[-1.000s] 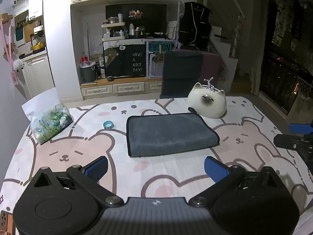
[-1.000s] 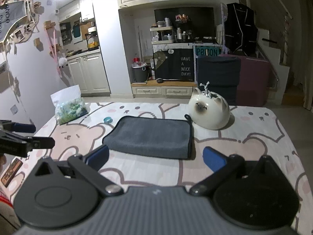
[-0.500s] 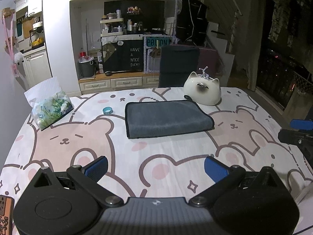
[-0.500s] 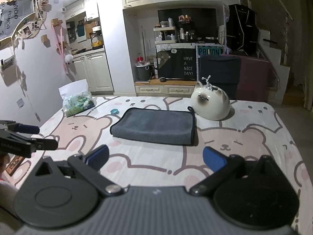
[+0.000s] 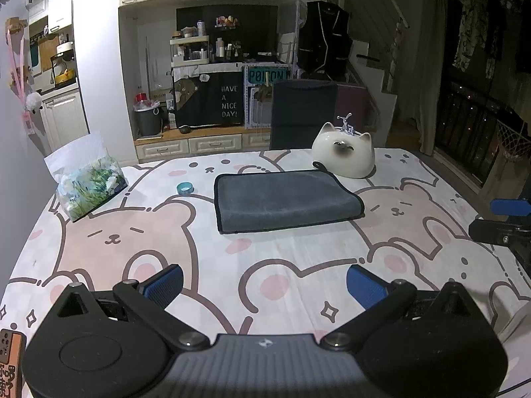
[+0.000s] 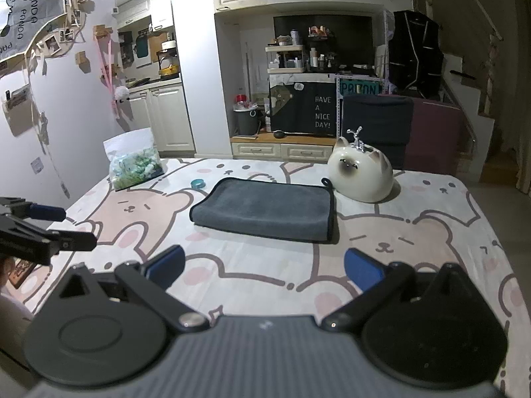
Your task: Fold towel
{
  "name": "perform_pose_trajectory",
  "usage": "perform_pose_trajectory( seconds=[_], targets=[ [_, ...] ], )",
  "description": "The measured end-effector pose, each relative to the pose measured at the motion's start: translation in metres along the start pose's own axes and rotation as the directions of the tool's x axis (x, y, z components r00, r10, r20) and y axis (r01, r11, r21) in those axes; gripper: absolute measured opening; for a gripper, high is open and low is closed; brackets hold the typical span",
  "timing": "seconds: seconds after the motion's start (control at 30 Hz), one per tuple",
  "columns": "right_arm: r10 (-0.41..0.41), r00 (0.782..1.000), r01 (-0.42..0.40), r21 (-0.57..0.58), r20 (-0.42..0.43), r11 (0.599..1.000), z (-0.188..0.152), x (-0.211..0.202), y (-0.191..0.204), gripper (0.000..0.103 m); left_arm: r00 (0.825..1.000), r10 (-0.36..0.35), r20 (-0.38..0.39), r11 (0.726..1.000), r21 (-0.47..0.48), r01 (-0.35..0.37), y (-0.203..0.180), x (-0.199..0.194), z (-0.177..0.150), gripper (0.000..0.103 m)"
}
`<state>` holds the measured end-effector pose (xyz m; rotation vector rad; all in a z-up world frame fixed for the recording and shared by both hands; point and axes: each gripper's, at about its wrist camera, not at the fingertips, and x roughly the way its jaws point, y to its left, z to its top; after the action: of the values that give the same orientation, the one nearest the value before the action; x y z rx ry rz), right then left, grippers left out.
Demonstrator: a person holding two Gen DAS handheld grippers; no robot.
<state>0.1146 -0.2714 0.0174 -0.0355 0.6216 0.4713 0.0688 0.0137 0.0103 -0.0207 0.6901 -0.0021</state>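
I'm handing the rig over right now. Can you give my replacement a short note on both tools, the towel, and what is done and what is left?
Left tool: open, holding nothing, above the table's near edge.
Right tool: open, holding nothing, also short of the towel.
Grey towel: lies flat on the bear-print tablecloth, already folded over, its far right corner close to the cat-shaped ceramic.
Done: at least one fold.
Left: judge whether another fold is wanted; if so, reach in and grip the corners.

The right tool is cut off by the left wrist view's right edge, the orange printed card by its bottom-left corner, and the bottles on the distant white shelf rack are too small to identify.
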Motion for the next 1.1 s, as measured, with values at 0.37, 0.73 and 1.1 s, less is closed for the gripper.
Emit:
perform_pose_trajectory(
  seconds=[0.37,0.73,1.1],
  targets=[
    [-0.01,1.0,0.01,0.0,-0.004,1.0,-0.0012,0.0003,-0.0002,0.103,1.0,-0.004,0.004,1.0,0.008,0.004,-0.0019,-0.0006,0.0007,0.103],
    [-0.019,1.0,0.019,0.009,-0.003,1.0,-0.0025,0.0001,-0.0017,0.103,1.0,-0.005,0.005,1.0,0.018,0.005,-0.0055,-0.0006,0.0004,0.103],
    [-0.021,1.0,0.021,0.015,-0.004,1.0,-0.0031,0.0006,-0.002,0.103,1.0,-0.008,0.007,1.0,0.024,0.008,-0.0081,-0.0011,0.001,0.103]
  ],
)
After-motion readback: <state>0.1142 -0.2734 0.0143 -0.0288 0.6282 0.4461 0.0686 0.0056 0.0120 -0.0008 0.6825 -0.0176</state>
